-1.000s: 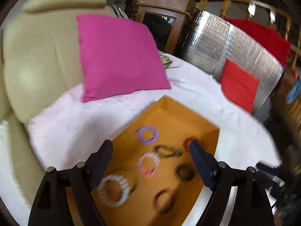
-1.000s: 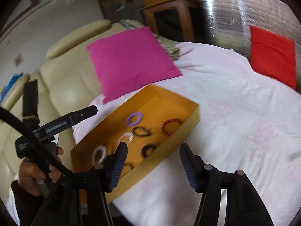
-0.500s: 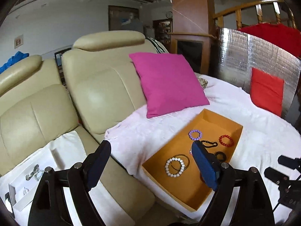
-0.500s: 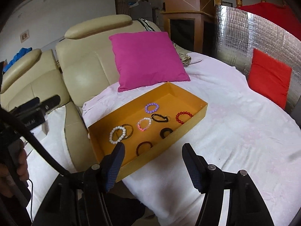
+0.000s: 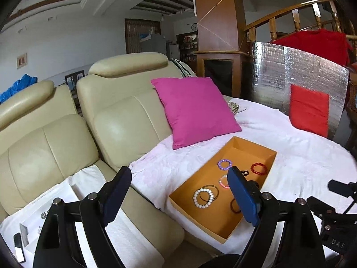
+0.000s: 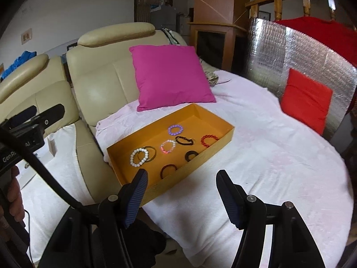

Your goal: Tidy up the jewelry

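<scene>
Left wrist: shallow orange cardboard tray (image 5: 225, 230) on white-covered table edge holds white (image 5: 203, 197), purple (image 5: 225, 164), red bead bracelets (image 5: 258, 168), left gripper (image 5: 179, 197) wide open, empty, farther back than before; right wrist: right gripper (image 6: 181, 193) likewise gaping, empty, tray (image 6: 178, 182) smaller.

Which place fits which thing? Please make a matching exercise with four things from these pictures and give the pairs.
Things:
1. white bead bracelet
2. red bead bracelet
3. pink pillow
4. red pillow

Places:
A. leaning on the silver panel
B. in the orange box, at the end near the pink pillow
C. propped against the cream sofa
D. in the orange box, at the end near the grippers

Pairs: 1-D, 2-B, 3-C, 4-A
</scene>
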A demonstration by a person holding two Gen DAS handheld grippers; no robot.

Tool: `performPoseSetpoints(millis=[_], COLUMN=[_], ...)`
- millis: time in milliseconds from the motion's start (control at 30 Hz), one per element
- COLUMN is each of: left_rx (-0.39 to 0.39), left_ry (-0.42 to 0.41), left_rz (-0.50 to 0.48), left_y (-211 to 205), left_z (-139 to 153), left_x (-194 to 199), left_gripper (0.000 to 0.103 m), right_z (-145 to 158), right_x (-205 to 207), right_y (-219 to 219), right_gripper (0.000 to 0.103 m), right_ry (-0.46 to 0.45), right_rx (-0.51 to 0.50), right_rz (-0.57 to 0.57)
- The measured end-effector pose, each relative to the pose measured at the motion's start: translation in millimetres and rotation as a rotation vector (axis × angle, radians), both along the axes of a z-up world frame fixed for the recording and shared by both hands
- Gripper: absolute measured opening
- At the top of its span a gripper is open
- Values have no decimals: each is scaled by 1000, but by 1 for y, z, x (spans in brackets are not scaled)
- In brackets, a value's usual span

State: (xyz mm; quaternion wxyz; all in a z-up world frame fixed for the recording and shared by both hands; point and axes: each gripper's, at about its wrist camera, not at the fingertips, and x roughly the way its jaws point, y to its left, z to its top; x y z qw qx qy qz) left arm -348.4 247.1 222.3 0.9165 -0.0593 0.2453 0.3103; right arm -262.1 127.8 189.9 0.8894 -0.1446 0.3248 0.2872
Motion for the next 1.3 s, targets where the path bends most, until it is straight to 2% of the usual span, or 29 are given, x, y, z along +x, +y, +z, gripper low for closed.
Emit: performPoseSetpoints(millis=[267,767,1033,1300], left_rx=[27,58,127,122], left_ry=[-24,27,46,47], left_rz=[71,56,66,65], left_y=[-5,-20,-31,-29], left_z=[1,5,7,8], left_x=[-11,-11,-16,-19], left_gripper=[89,89,89,89], right_z=[10,19,21,22], right_x=[-12,-23,-30,-32], right_y=[-12,-27,-28,-31], right_gripper=[69,69,69,69], right_ry=[-54,-52,-48,-36], right_rx=[4,28,31,40], right_rz=[-55,-86,-85,-95])
